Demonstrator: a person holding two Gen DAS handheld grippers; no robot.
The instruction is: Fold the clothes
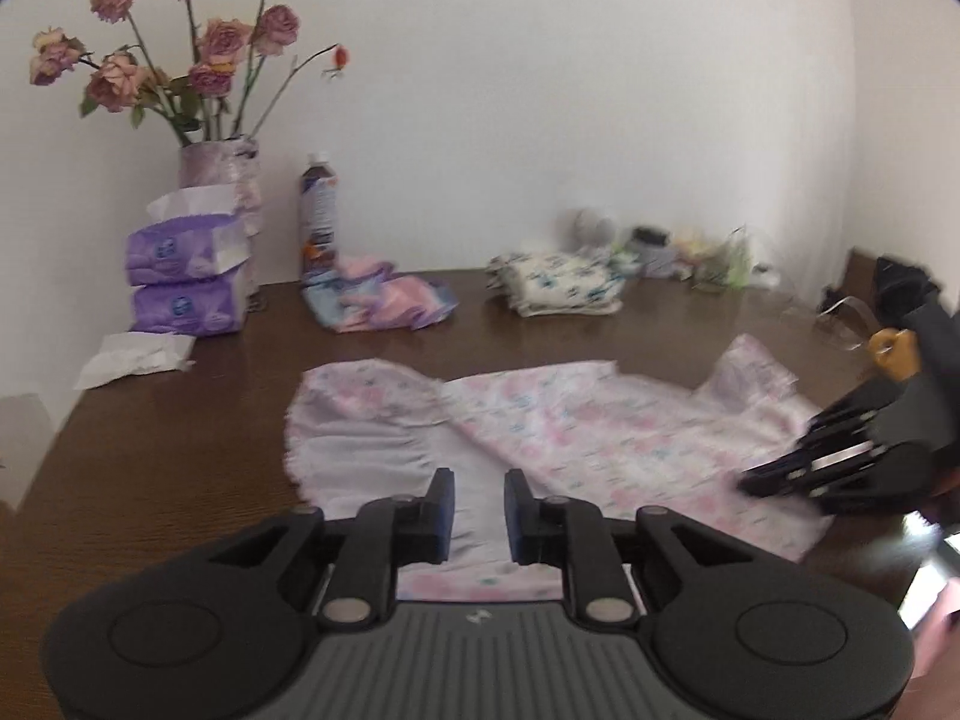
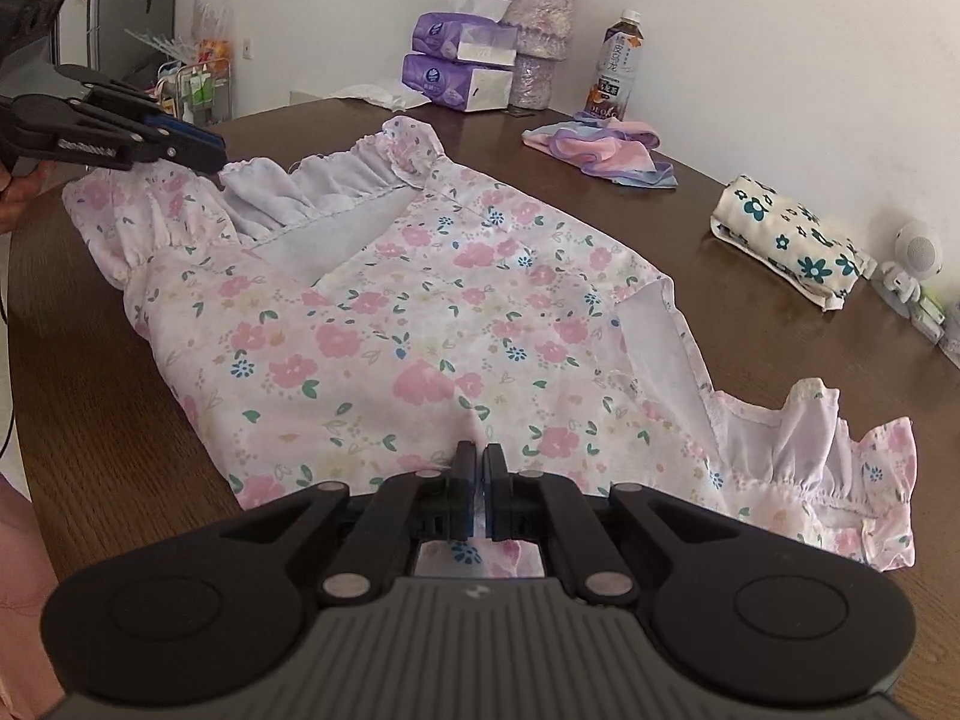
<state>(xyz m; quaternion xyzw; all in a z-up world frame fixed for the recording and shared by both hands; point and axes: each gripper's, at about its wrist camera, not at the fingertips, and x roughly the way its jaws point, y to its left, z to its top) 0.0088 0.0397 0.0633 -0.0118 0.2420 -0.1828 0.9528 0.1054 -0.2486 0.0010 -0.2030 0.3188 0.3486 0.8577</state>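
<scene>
Floral garment (image 2: 456, 312) lay spread flat on the dark wooden tabletop (image 2: 120, 432), right tool (image 2: 478, 468) pinched closed on its near hem, left tool (image 1: 477, 495) slightly parted, gripping nothing, above the ruffled end, 2 folded cloths (image 2: 792, 240) well beyond.

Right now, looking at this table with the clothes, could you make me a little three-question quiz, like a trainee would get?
1. True or false: the right gripper is clamped on the floral garment.
2. Multiple choice: what stands right beside the tissue packs? A) a lamp B) a vase of flowers C) a kettle
3. Fill in: the left gripper has its jaws ____ with nothing pinched between them.

Key
1. True: its pads are shut with a fold of the fabric between them.
2. B: the vase touches the stacked packs; a drink bottle stands further along.
3. Open: it hovers over the frilled edge, gripping nothing.
</scene>
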